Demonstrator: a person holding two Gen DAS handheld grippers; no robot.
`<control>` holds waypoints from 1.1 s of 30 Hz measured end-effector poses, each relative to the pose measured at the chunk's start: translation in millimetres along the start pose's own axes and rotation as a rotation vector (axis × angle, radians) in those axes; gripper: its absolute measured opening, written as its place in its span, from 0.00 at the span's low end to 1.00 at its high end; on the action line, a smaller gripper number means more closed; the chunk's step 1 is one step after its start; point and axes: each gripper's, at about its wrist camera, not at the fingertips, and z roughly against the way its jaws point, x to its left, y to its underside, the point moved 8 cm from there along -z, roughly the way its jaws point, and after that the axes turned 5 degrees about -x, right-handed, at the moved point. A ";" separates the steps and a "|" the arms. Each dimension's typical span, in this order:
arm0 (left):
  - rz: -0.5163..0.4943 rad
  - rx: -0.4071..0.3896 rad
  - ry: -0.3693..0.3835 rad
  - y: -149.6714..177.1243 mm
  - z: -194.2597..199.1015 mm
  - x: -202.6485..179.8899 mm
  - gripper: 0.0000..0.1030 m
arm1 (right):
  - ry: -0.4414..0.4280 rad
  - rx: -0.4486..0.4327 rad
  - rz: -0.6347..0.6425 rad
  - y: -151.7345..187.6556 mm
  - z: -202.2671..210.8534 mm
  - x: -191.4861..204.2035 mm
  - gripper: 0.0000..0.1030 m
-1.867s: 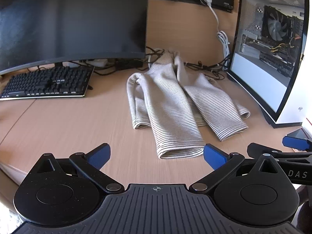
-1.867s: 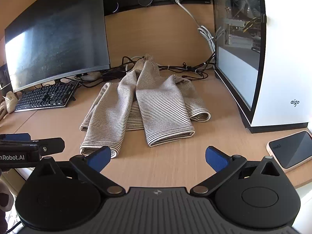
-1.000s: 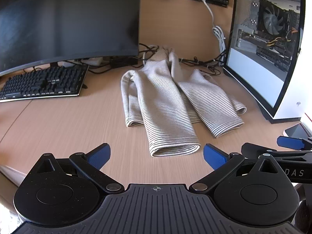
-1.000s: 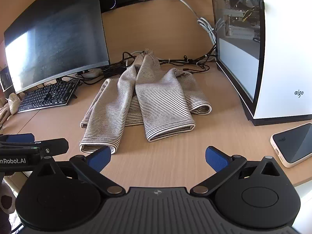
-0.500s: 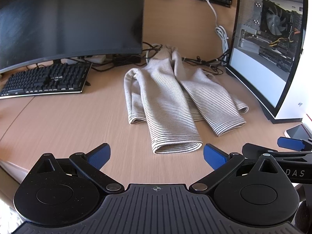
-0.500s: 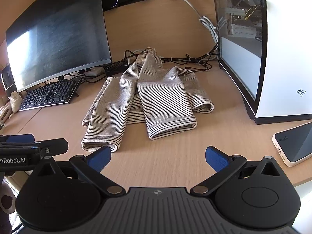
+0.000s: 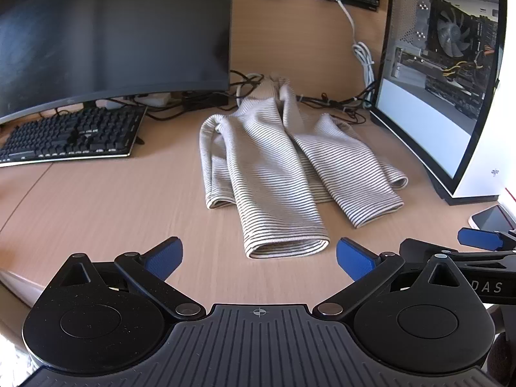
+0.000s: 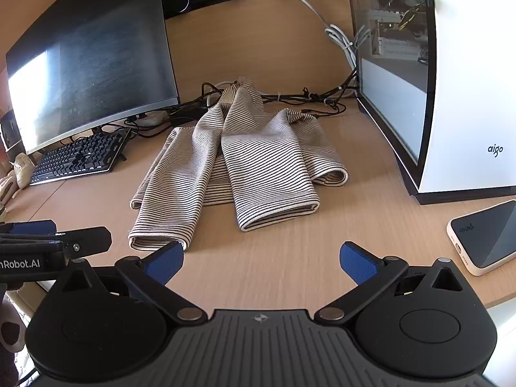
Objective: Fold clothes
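Observation:
A beige striped garment (image 7: 283,167) (image 8: 245,158) lies crumpled on the wooden desk (image 7: 96,200), its two sleeves reaching toward me over the body. My left gripper (image 7: 258,258) hovers open just short of the nearer sleeve's cuff (image 7: 287,246), with nothing between its blue pads. Further right, my right gripper (image 8: 261,262) is open too, facing the other cuff (image 8: 277,216) from a short distance. Each gripper shows at the edge of the other's view. The garment's collar end runs back among the cables and is partly hidden.
A curved monitor (image 7: 109,35) and black keyboard (image 7: 71,135) stand at the left. A white computer case (image 8: 451,80) with a glass side stands at the right, a phone (image 8: 483,235) near it. Cables (image 8: 306,100) lie along the back wall. The desk's front edge is close.
Both grippers have swayed slightly sideways and drifted a little nearer the sleeve cuffs. The garment has not moved, and both grippers stay open.

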 end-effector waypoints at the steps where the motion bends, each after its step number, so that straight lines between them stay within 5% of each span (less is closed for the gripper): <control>1: 0.000 0.000 0.000 -0.1 -0.3 -0.2 1.00 | 0.000 0.001 0.000 0.1 -0.1 0.0 1.00; 33: 0.020 0.014 0.008 -1.3 -6.2 8.5 1.00 | 0.018 0.017 0.005 0.1 -4.4 2.6 1.00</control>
